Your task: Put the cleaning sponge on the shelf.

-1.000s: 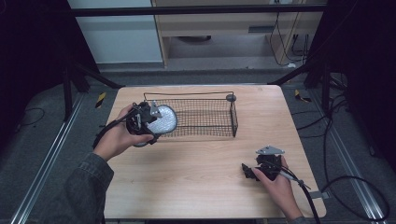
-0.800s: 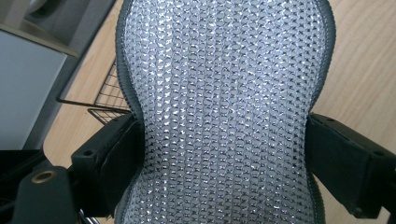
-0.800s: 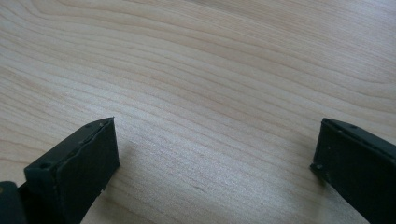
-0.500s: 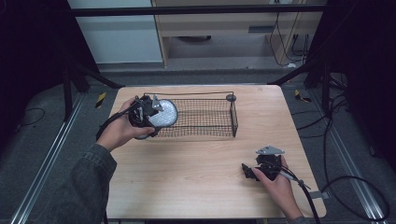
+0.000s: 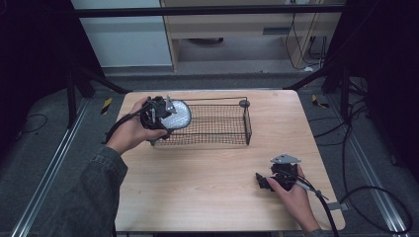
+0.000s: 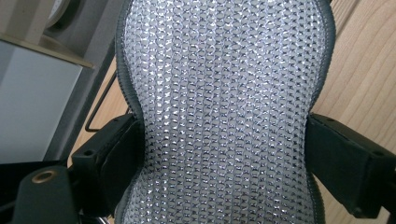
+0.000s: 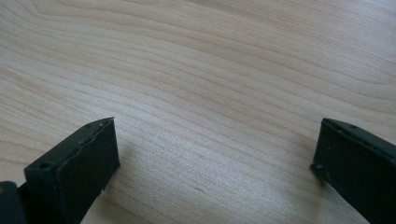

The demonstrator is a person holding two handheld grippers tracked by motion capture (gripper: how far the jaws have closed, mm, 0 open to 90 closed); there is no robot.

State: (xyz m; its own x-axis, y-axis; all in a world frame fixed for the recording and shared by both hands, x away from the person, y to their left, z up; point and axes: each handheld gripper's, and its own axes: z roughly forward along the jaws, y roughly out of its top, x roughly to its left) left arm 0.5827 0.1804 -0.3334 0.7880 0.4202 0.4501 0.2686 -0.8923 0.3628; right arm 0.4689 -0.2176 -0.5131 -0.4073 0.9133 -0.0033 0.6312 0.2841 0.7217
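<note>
Two grippers differ: the left gripper (image 5: 165,114), pinching the silver mesh pad (image 5: 179,116), has carried it up over the wire basket's (image 5: 222,144) left end, likely for dropping in, while the right gripper (image 5: 267,181) rests spread on the counter (image 5: 197,182).

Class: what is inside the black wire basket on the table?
The wire basket looks empty through its mesh; wood shows beneath. At its left end the left gripper holds a silver mesh pad above the rim, which covers that corner's contents.
</note>
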